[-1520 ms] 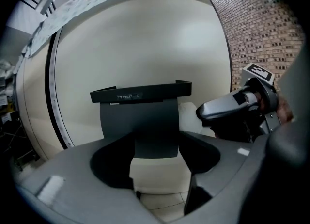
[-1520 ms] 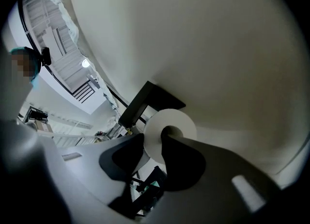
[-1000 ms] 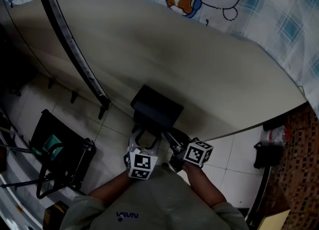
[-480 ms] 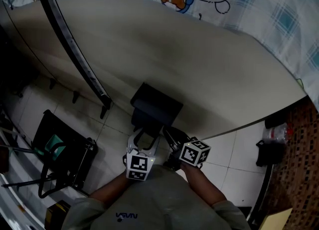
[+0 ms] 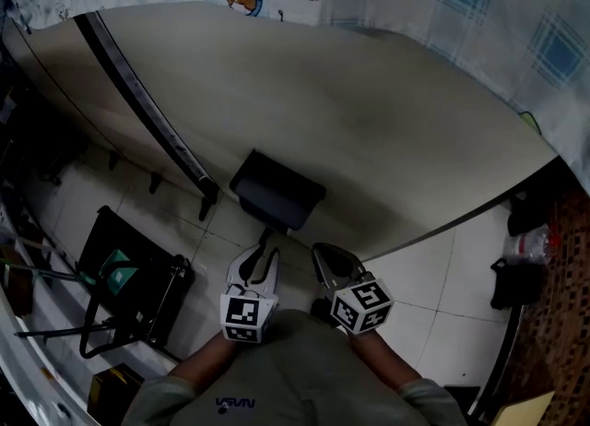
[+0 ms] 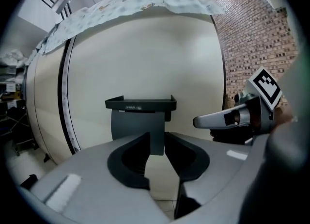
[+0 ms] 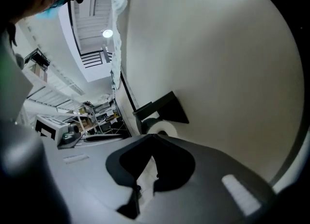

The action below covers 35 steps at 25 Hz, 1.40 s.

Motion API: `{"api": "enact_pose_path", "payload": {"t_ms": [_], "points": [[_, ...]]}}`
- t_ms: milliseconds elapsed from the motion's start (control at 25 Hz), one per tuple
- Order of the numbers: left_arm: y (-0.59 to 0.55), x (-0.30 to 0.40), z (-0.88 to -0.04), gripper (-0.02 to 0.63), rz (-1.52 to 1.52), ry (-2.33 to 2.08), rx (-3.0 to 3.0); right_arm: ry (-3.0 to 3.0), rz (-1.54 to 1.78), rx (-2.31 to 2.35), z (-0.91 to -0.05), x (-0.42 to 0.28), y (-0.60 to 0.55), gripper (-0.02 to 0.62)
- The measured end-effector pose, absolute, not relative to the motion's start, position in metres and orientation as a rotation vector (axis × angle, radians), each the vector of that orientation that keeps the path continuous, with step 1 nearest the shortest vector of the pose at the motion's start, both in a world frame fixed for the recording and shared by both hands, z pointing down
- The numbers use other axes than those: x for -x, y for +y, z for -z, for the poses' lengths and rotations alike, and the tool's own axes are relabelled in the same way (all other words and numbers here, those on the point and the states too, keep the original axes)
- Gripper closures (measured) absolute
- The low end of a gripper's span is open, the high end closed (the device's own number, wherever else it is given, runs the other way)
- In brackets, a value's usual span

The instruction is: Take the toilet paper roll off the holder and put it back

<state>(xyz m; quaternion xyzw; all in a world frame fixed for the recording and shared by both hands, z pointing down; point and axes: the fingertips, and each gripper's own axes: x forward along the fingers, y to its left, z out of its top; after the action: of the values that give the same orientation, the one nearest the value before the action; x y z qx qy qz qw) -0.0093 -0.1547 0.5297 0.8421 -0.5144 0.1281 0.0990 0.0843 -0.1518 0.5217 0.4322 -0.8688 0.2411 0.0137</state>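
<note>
While both grippers hang short of the wall [image 5: 387,120], you are judged to be at the approach, with the removal not yet begun. The toilet paper roll [image 7: 163,129] sits on its mount under the black shelf of the holder [image 5: 277,192]. Its white end faces the right gripper [image 5: 327,258], as the right gripper view shows.

The jaws of the left gripper [image 5: 261,256] stand a little apart with nothing between them, and they point squarely at the holder's front. The right gripper's jaws are also parted by a narrow gap and are empty.

- Spread the jaws wider before closing in; the present gaps look too narrow to span the roll.
- Approach from the open end seen in the right gripper view, since the shelf above probably blocks a grasp from the top.
- Close gently: soft paper likely dents and unwinds under a hard pinch.
- Draw the roll along its own axis, not straight outward, so it is less likely to bind on the mount.
- Keep the free gripper near the holder, ready to steady it.
</note>
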Motion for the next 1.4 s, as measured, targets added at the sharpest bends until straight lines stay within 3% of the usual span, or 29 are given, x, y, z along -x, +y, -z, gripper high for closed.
{"api": "enact_pose_path", "payload": {"t_ms": [160,520,880,1400], "points": [[-0.140,-0.001,-0.503,0.597,-0.304,-1.603,-2.470,-2.724,-0.584,-1.349,-0.503,-0.103,-0.140,0.595],[-0.110,0.008,-0.453,0.598,-0.220,-1.749,-2.488,-2.749,-0.262,-1.455,-0.449,-0.125,-0.130,0.595],[-0.068,0.059,-0.398,0.597,-0.039,-1.777,-2.534,-2.681,-0.185,-1.604,-0.409,-0.098,-0.080,0.595],[0.009,0.098,-0.419,0.598,-0.012,-1.586,-2.612,-2.519,-0.199,-1.788,-0.413,-0.051,0.018,0.595]]}}
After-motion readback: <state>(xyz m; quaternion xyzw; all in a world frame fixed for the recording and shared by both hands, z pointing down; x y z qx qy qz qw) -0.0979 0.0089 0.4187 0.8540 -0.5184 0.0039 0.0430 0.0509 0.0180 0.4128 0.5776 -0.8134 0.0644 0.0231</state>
